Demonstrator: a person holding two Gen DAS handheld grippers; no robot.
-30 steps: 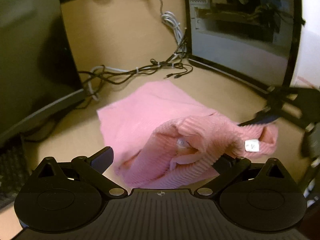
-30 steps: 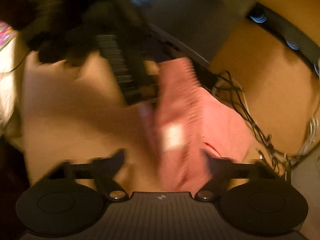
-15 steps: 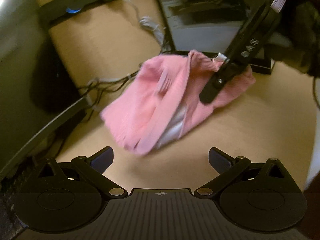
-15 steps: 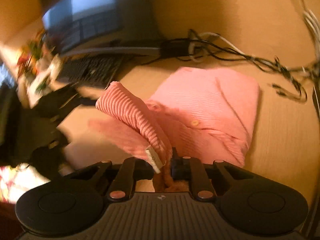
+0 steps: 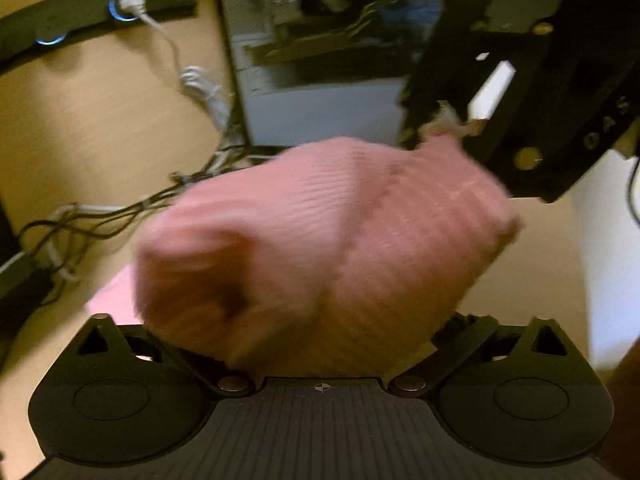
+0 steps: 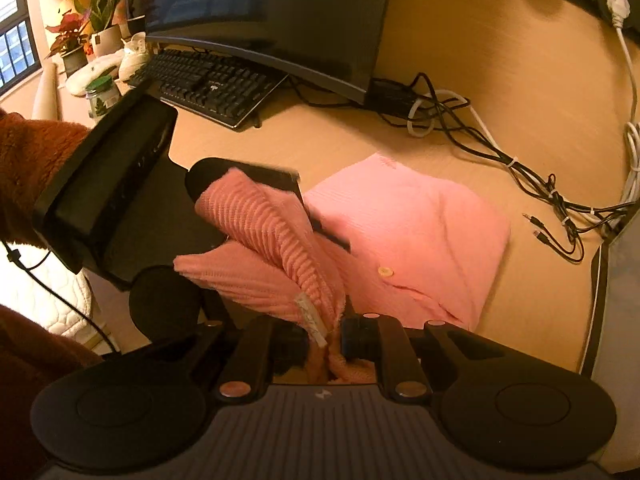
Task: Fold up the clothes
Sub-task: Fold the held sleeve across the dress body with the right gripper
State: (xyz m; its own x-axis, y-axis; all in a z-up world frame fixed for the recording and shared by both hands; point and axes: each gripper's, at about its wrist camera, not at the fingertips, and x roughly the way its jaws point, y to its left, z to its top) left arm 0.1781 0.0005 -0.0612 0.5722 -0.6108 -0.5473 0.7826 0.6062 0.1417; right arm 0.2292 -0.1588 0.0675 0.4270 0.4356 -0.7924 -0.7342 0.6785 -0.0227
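My right gripper (image 6: 334, 334) has its jaws pinched on a fold of the pink ribbed knit garment (image 6: 404, 236), right by its white label (image 6: 310, 318). The rest of the garment lies flat on the light wooden desk (image 6: 320, 148), a button showing. A raised fold drapes over my left gripper (image 6: 256, 196); I cannot tell whether its jaws are closed, since blurred pink cloth (image 5: 320, 248) hides its fingertips. A black keyboard (image 6: 208, 84) sits beyond.

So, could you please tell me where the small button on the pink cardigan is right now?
In the right wrist view, the button sits on the flat part of the pink cardigan on the desk, just above the right gripper.
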